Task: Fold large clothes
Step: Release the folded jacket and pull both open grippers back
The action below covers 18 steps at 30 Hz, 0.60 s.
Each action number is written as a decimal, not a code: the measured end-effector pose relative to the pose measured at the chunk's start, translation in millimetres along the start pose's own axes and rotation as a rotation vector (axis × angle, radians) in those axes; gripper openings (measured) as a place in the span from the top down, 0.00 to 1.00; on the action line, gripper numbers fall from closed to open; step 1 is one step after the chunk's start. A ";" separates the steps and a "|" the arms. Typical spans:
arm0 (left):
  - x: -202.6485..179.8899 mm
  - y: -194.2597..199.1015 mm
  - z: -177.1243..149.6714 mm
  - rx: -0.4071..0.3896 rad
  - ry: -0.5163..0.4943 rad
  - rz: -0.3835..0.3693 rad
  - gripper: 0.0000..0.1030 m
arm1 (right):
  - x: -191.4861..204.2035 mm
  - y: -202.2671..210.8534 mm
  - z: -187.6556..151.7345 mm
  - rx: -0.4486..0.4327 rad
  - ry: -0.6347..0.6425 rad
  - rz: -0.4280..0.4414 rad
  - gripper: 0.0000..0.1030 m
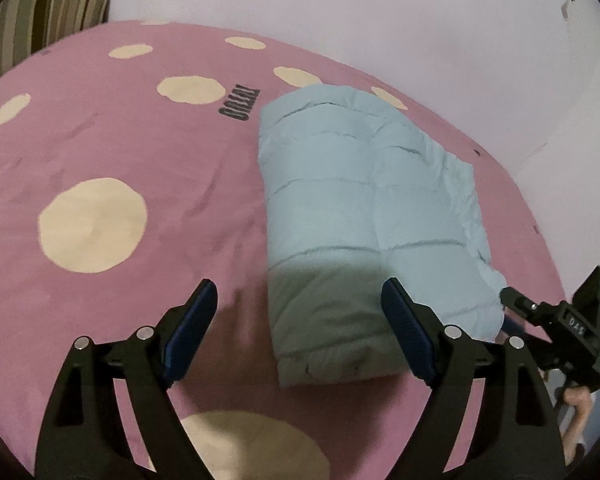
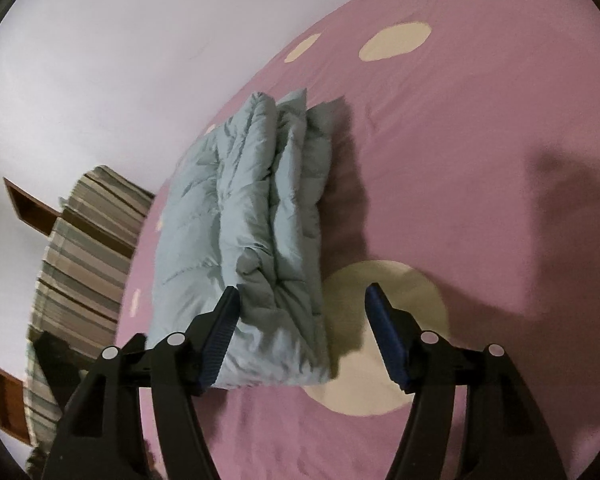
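- A pale blue quilted puffer garment [image 1: 364, 200] lies folded into a thick rectangular bundle on a pink bed cover with cream dots [image 1: 132, 152], near the wall side of the bed.
- Dark letters are printed on the pink cover just beside the far corner of the bundle; they appear upside down in the left wrist view and seem to read "TIFFIIO", though blur keeps me from being sure.
- The left gripper [image 1: 300, 312] hangs above the near end of the garment with its blue-padded fingers [image 1: 404, 332] spread wide and nothing between them; its shadow darkens the bundle's near end.
- The right gripper [image 2: 300, 320] is likewise released, jaws apart. Its left pad [image 2: 220, 344] stands in front of the bundle's corner, but no fabric is pinched.
- From the right wrist view the garment [image 2: 252, 216] shows its stacked folded layers edge-on, several plies thick.
- The black body of the right gripper [image 1: 560, 320] enters the left wrist view at the right edge, with small white lettering too blurred to read and a green light; part of a hand [image 1: 578, 404] shows below it, cut off by the frame.
- A striped fabric item [image 2: 84, 240] sits at the bed's far end, with brown wooden shelves [image 2: 20, 204] on the wall, both partly cut off.
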<state>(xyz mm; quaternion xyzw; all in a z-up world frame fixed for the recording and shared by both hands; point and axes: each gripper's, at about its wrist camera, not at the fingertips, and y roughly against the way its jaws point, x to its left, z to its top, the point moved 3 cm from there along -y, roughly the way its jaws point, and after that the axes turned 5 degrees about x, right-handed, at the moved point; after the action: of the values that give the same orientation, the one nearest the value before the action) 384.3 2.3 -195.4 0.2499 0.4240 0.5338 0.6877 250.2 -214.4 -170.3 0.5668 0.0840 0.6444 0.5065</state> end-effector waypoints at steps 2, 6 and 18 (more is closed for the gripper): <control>-1.5 7.6 -3.8 -0.017 -0.007 0.035 0.17 | 4.7 6.3 -4.0 -0.020 0.028 -0.068 0.35; -6.5 24.9 -7.8 -0.061 -0.017 0.083 0.13 | 20.8 18.4 -10.8 -0.064 0.111 -0.183 0.34; -32.0 71.9 -13.9 -0.177 -0.079 0.204 0.08 | 87.2 53.7 -35.0 -0.201 0.324 -0.319 0.23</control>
<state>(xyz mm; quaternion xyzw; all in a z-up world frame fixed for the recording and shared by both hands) 332.7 -7.5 -135.1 0.2507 0.3204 0.6260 0.6653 205.2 -158.3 -89.4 0.3821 0.1881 0.6439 0.6356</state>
